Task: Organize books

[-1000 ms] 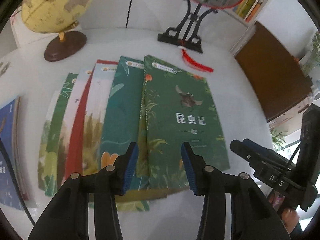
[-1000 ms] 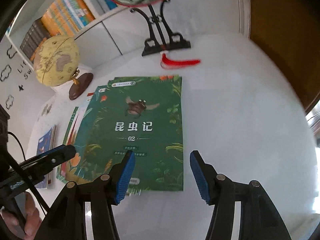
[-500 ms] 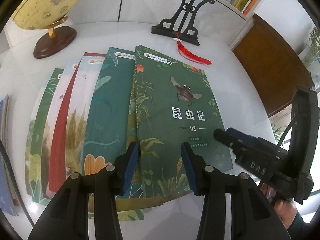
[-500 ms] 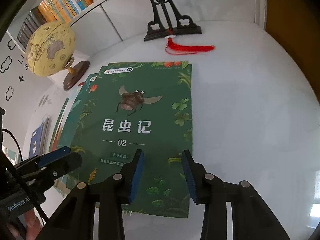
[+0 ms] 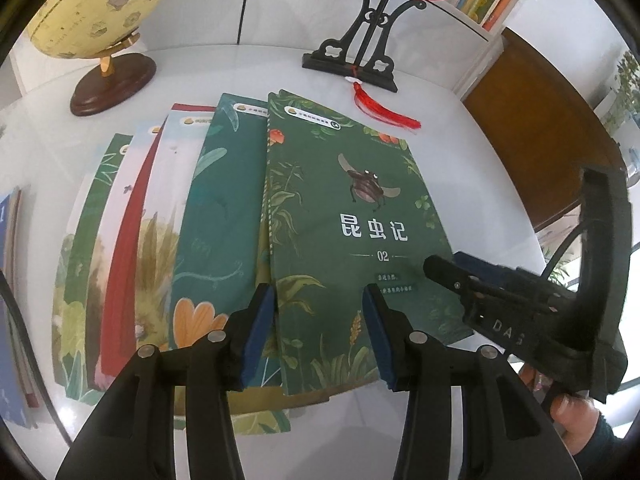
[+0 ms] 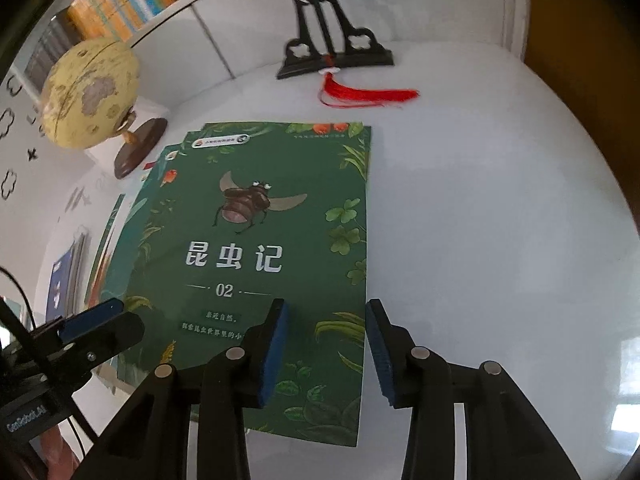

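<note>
Because the green insect book [image 5: 352, 220] lies on top of the fanned row of books [image 5: 168, 240], we see only strips of the covers beneath it, and the fisheye rim cuts off a blue book [image 5: 10, 300] at the far left. We cannot read the small print near the green cover's lower edge, and the round ornament on the black stand [image 5: 360, 52] is cropped at the top. All of these lie on the white table [image 6: 500, 220], with a globe [image 5: 100, 4] behind the row and a red tassel [image 6: 364, 94] lying just beyond the top book.

Our left gripper [image 5: 318, 336] hovers over the lower left corner of the green book, its blue pads partly spread and empty. Our right gripper [image 6: 326, 350] sits at the book's lower right edge, partly spread too: one pad over the cover, the other over bare table, so the edge runs between them. We cannot tell whether either pad touches the book; nothing is pinched
</note>
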`<action>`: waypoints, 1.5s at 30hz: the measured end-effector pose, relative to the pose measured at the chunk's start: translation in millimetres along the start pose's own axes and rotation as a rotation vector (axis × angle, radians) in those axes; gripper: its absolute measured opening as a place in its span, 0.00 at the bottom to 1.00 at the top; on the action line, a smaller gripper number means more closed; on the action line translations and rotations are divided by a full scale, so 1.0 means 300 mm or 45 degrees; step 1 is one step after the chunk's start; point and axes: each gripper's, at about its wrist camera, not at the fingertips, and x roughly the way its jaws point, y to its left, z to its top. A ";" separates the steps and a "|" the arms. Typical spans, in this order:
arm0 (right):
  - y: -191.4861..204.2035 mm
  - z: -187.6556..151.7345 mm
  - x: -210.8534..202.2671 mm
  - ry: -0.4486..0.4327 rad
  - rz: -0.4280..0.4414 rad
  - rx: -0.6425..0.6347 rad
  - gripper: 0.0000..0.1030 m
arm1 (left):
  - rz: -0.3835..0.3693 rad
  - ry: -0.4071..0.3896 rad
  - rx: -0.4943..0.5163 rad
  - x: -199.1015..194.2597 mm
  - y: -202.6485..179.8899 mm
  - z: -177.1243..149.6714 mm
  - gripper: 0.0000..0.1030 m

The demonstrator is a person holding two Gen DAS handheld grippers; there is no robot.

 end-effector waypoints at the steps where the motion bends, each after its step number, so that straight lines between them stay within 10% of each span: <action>1: 0.022 -0.006 -0.010 -0.008 -0.028 -0.042 0.38 | 0.008 -0.002 0.004 -0.003 -0.001 -0.004 0.41; 7: 0.126 -0.051 -0.028 -0.014 -0.104 -0.218 0.39 | 0.104 -0.003 0.045 -0.066 0.014 -0.079 0.41; 28: 0.062 -0.230 -0.013 0.203 0.422 0.080 0.40 | 0.066 0.033 -0.174 -0.101 0.172 -0.184 0.41; 37: 0.109 -0.223 -0.072 0.145 0.412 -0.014 0.39 | 0.031 0.011 -0.107 -0.141 0.132 -0.180 0.41; 45: 0.070 -0.173 -0.152 0.024 0.788 0.045 0.39 | -0.132 -0.027 -0.148 -0.183 0.146 -0.147 0.41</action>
